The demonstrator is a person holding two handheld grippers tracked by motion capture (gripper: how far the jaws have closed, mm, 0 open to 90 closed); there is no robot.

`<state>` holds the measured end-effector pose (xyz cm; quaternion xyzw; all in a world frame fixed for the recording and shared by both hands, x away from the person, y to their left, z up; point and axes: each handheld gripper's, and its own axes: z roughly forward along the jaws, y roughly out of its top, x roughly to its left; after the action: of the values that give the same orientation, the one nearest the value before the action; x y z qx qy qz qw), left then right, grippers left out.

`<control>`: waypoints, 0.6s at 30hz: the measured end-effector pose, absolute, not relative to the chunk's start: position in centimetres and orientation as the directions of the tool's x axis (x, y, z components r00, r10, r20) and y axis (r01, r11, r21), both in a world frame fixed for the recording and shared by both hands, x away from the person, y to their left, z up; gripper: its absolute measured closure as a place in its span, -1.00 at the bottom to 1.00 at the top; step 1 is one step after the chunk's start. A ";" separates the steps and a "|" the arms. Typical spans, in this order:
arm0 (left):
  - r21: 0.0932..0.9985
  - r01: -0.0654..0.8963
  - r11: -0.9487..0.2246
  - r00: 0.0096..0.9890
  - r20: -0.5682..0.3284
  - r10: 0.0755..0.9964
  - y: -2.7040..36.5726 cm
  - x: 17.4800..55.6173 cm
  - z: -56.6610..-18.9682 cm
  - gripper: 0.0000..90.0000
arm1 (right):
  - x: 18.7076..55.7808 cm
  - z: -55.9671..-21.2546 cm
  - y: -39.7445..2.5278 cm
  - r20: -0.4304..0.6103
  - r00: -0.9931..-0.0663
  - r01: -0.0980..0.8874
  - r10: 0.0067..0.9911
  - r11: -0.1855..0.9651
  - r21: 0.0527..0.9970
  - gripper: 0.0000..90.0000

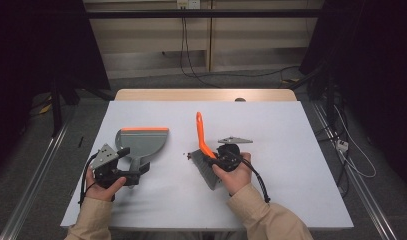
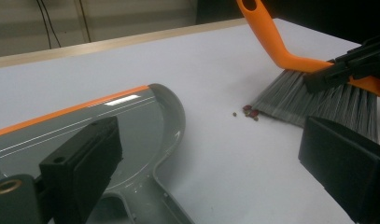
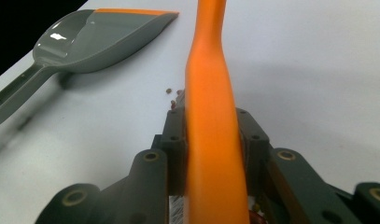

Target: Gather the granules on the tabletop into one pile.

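White covers the tabletop (image 1: 291,150) you work at, with dark curtains at both sides and cables along the far wall. Take the dustpan (image 1: 141,142) as your landmark: it lies flat, its orange-edged mouth pointing away from you, handle toward you. Your left tool (image 1: 122,167) sits at that handle with its jaws spread wide — in the left gripper view nothing is clamped between them, so the pan isn't gripped yet. To the right of the dustpan, your right tool (image 1: 214,161) is closed on the orange handle of the brush (image 1: 203,150), which the right gripper view shows pinched squarely between the jaws. The grey bristles rest on the tabletop, and a few small reddish crumbs (image 2: 249,112) lie just at their tip, on the side facing the dustpan — well apart from its mouth. By my reading you're early in the job: brush in hand, crumbs gathered in one small cluster, nothing in the pan. Gripping the pan and sweeping the crumbs in remain.
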<state>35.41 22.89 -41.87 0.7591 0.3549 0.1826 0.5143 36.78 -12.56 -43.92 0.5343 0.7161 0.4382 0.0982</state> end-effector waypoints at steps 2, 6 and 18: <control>0.910 0.351 -0.223 0.682 -0.085 0.726 22.9 35.4 -41.9 -0.87 | 36.8 -43.9 -12.8 0.339 -0.407 0.682 0.848 0.035 0.730 0.56; 0.909 0.354 -0.218 0.681 -0.091 0.727 22.8 35.4 -41.9 -0.87 | 37.0 -43.7 -12.8 0.378 -0.406 0.687 0.832 0.004 0.727 0.57; 0.911 0.354 -0.213 0.679 -0.094 0.728 22.9 35.5 -41.9 -0.87 | 39.5 -41.9 -9.8 0.436 -0.433 0.670 0.789 -0.041 0.741 0.58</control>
<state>35.50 22.95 -41.88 0.7574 0.3571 0.1811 0.5158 39.52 -9.76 -41.87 0.5288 0.6897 0.4909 0.0603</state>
